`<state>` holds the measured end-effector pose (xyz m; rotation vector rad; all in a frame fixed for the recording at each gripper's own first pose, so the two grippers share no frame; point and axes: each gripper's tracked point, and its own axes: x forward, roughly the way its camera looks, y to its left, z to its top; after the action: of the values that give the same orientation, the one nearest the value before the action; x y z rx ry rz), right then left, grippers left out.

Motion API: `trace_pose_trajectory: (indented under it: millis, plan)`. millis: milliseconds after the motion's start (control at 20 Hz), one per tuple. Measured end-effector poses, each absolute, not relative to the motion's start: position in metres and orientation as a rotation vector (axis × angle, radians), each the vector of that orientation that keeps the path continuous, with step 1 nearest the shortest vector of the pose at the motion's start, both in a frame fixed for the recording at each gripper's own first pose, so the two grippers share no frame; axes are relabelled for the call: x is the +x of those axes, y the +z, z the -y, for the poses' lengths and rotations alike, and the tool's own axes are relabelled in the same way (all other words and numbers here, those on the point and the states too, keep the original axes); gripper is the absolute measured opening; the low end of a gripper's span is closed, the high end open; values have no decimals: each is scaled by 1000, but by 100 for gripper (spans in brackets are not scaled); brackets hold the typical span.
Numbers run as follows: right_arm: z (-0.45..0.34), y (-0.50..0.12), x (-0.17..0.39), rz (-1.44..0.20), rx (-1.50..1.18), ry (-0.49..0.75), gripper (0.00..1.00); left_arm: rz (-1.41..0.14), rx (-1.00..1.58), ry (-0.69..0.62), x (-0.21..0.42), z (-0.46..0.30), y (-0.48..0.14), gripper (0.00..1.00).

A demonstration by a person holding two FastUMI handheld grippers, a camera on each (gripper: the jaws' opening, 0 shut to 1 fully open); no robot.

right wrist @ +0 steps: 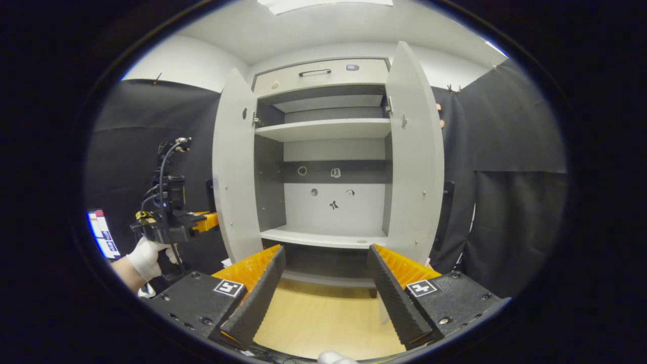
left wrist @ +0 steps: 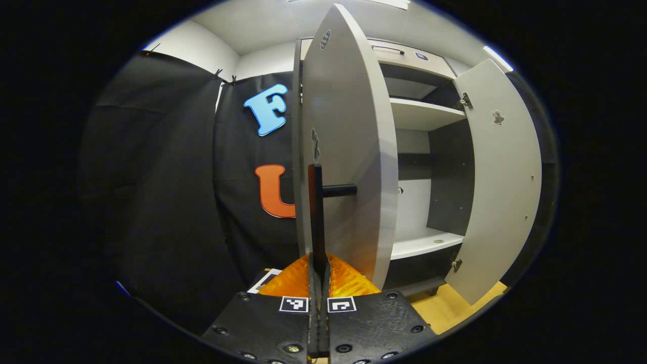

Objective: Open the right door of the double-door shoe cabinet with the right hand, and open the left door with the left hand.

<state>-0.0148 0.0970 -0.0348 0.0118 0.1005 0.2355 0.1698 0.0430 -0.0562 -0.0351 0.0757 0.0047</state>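
While the shoe cabinet [right wrist: 323, 76] stood with both doors swung out, a gloved hand [right wrist: 146, 258] at the far left of the right gripper view held the left gripper [right wrist: 199, 221] at the outer face of the left door [right wrist: 232, 167]. In the left gripper view that gripper [left wrist: 318, 263] was clamped on the black door handle [left wrist: 317, 212], fingers together around it. The inner shelves [right wrist: 323, 129] were bare. The right door [right wrist: 414, 162] stood wide open, and the right gripper [right wrist: 326, 283] hung apart from it, fingers spread, over the wooden floor [right wrist: 323, 318]
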Motion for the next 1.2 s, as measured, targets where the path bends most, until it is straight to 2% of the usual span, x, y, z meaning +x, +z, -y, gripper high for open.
trace_pose_trajectory:
  millis: [50, 250, 650, 950, 1150, 1200]
  plan:
    - [-99, -35, -14, -102, 13, 238, 100, -74, -34, 8, 169, -48, -56, 0]
    - [-111, -36, -12, -105, 11, 254, 100, -70, -26, 24, 167, -76, -58, 0]
    - [-121, -36, -16, -110, -4, 244, 100, -49, -76, -67, 172, -93, -59, 0]
    - [-117, -31, -26, -99, -2, 209, 100, -59, -60, -55, 167, -95, -60, 0]
    - [-110, -27, -37, -90, -3, 195, 100, -69, -41, -40, 155, -97, -60, 6]
    - [-109, -27, -40, -87, -4, 191, 100, -75, -43, -32, 150, -99, -61, 0]
